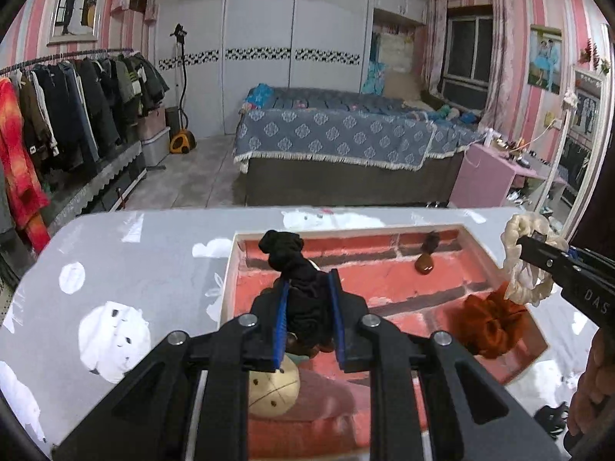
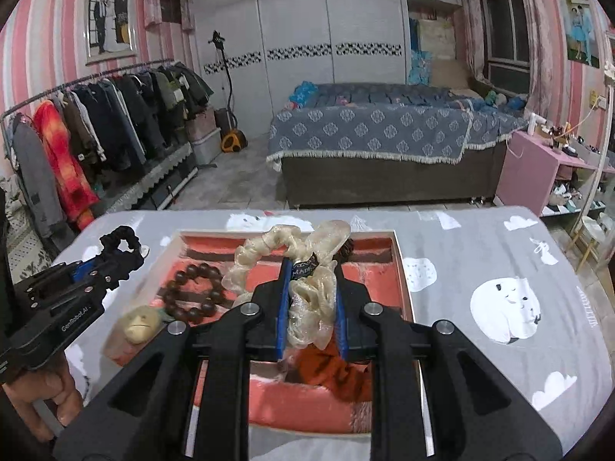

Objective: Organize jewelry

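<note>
- My left gripper (image 1: pixel 309 284) has its fingers clenched on a black gathered-fabric scrunchie (image 1: pixel 296 269), which sits at the centre of the left wrist view, above the near-left part of the tray.
- My right gripper (image 2: pixel 312 280) has its fingers clamped on a cream, sheer, ruffled scrunchie (image 2: pixel 269 247); its loop trails to the upper left of the fingers in the right wrist view, over the middle of the tray.
- Both scrunchies hang above the shallow white-rimmed tray with a red brick-pattern lining (image 1: pixel 230 269), which rests on the grey counter with white cartoon prints (image 1: pixel 115 269).
- Already lying in the tray: a bracelet of dark brown wooden beads (image 2: pixel 194 292) at left centre, a pale cream rounded carved piece (image 2: pixel 140 324) just beside it at lower left, a rust-orange fabric scrunchie (image 1: pixel 488 319) at the right of the left wrist view, and a small amber drop pendant with a dark top (image 1: pixel 424 263) near the far wall.
- I judge the sorting well along: several pieces are in, and the two I hold are not yet set down.
- What is left, as I see it, is lowering each scrunchie into a free patch of lining and letting go. I cannot tell whether more pieces wait outside the tray.
</note>
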